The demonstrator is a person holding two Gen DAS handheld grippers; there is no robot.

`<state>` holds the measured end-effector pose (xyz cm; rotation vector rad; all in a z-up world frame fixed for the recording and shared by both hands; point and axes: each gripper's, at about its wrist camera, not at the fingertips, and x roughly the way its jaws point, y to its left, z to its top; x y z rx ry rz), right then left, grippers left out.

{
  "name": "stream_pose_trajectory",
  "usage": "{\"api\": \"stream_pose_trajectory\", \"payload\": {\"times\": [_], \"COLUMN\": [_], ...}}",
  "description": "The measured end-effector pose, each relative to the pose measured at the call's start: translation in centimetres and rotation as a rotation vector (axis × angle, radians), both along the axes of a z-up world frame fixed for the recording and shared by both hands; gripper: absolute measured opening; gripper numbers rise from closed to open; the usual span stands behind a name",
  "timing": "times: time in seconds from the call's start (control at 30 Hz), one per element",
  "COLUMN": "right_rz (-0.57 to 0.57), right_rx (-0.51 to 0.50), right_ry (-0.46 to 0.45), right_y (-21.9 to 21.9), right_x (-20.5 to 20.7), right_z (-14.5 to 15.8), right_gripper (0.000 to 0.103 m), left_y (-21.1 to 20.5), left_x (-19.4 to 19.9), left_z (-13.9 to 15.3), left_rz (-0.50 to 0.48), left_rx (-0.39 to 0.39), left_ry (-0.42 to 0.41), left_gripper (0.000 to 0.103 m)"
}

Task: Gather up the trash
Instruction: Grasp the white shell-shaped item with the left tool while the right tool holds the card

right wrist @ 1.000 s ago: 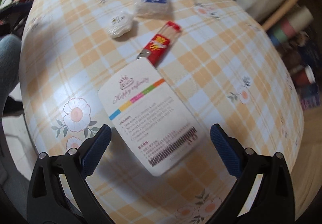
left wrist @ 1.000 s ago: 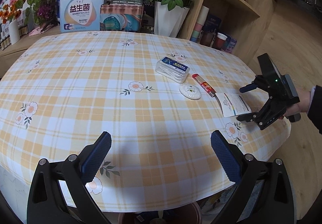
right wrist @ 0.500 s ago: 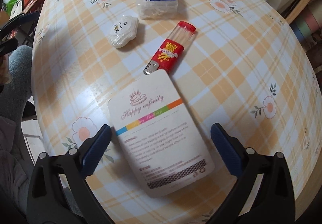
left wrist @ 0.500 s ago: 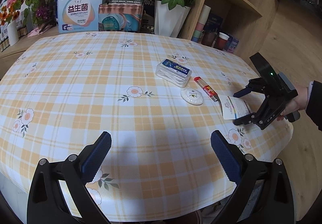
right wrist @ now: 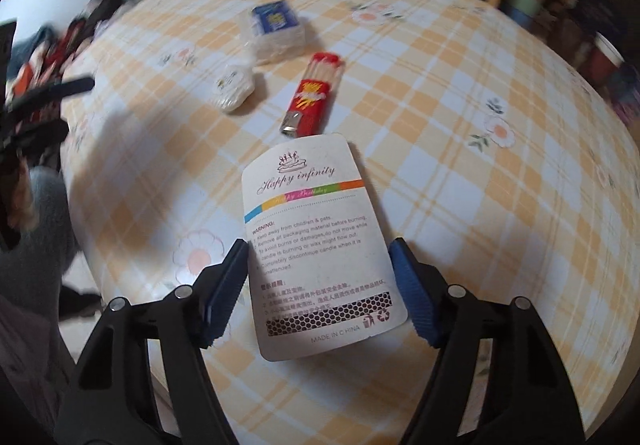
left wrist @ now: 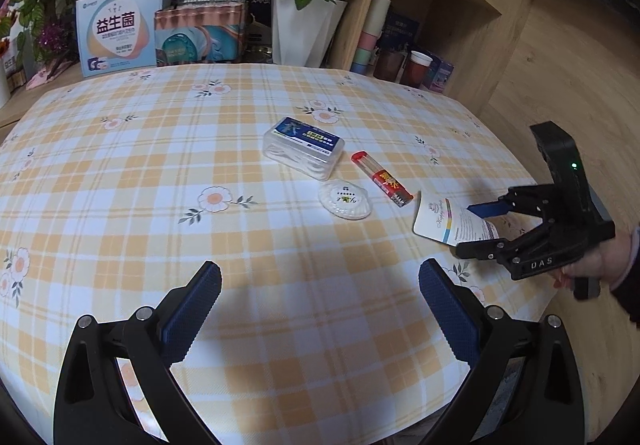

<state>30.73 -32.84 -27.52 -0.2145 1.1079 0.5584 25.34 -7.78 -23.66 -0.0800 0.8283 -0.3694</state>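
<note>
Cardboard card (right wrist: 316, 237) spans right gripper's (right wrist: 318, 285) closing jaws.

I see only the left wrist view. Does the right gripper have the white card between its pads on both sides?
Observer: Yes. The right gripper, whose jaws have just been closing, has one pad on each long edge of the card.
Operator: What is printed there?
Observer: "Happy infinity", a cake drawing, a candle warning.
Operator: How deep does it sit?
Observer: Its near end reaches back past the pads.
</note>
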Motion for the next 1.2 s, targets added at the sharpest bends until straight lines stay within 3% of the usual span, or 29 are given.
{"api": "stream_pose_trajectory", "payload": {"times": [0.3,0.53,0.63,0.8,0.87,1.07,1.2], "right_rz": [-0.32,-0.56,-0.588,-0.583,-0.587,-0.591,-0.58], "right_rx": [0.142,0.321,0.343,0.341,0.343,0.369,0.379], "right_ry": [-0.082,-0.133,-0.132,-0.136,-0.137,-0.153,-0.165], "right_y": [-1.3,-3.9,-4.2,-4.2,-4.3,-4.2,-3.7], "right_x": [-1.4,-4.1,-4.5,-5.4,-5.8,-7.1,-8.1], "right_z": [-0.5,-0.3,-0.4,-0.1,-0.1,0.8,1.6], "right_gripper": [0.073,0.073,0.073,0.073,0.073,0.073,0.073], "left_y": [-3.1,-5.8,-6.9,-8.0,-8.2,-7.5,-6.3], "left_x": [3.7,8.0,9.7,10.9,10.9,9.1,6.8], "left_z": [-0.9,-2.5,-3.7,-4.3,-4.2,-3.8,-2.6], "left_rz": [-0.074,-0.087,-0.08,-0.079,-0.082,-0.115,-0.125], "left_rx": [0.032,0.086,0.122,0.206,0.229,0.232,0.192], "left_ry": [0.037,0.108,0.149,0.124,0.113,0.099,0.092], "left_gripper": [0.095,0.082,0.076,0.074,0.051,0.049,0.049]}}
